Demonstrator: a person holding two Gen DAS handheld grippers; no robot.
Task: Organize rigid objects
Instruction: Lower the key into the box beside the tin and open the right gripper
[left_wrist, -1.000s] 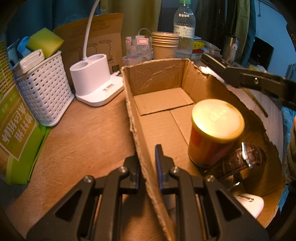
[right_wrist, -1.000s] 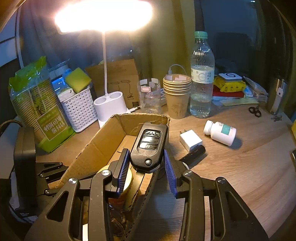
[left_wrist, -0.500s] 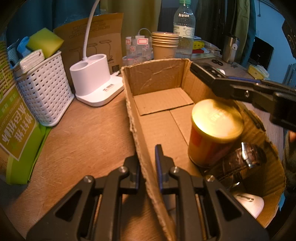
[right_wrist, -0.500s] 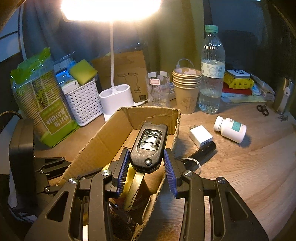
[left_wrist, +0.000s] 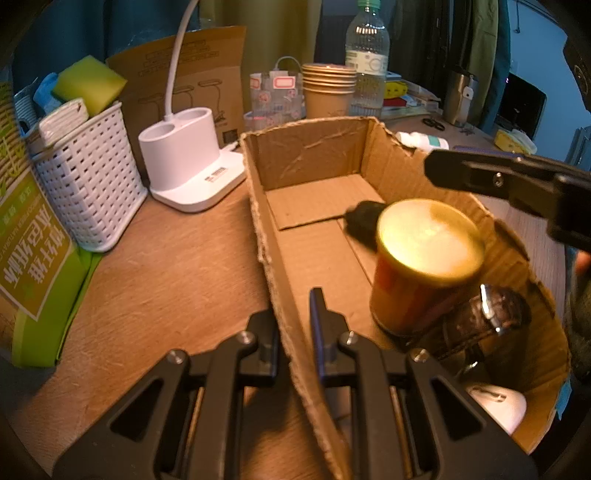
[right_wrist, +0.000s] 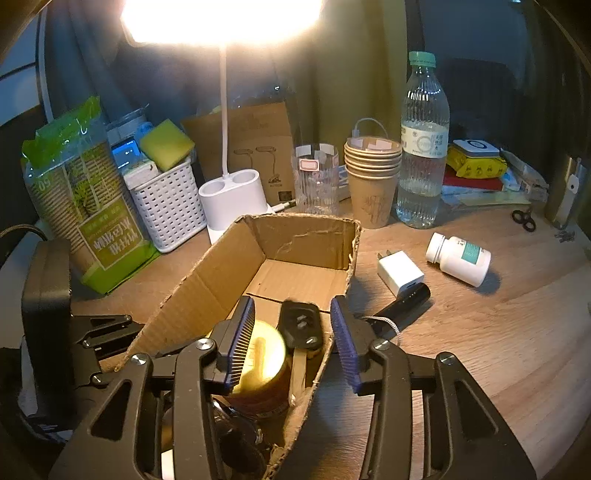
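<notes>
A torn cardboard box stands on the wooden desk. Inside are a yellow-lidded can, a dark watch, a white mouse and a black car key, blurred on the box floor behind the can. My left gripper is shut on the box's left wall. My right gripper is open above the box with the key below and between its fingers, free of them; one finger shows in the left wrist view.
On the desk right of the box lie a white charger, a black flashlight and a white pill bottle. Behind stand a lamp base, white basket, paper cups, glass and water bottle.
My right gripper moved over the box, opened and let go of the car key, which now lies inside the box. The left gripper has not moved.
</notes>
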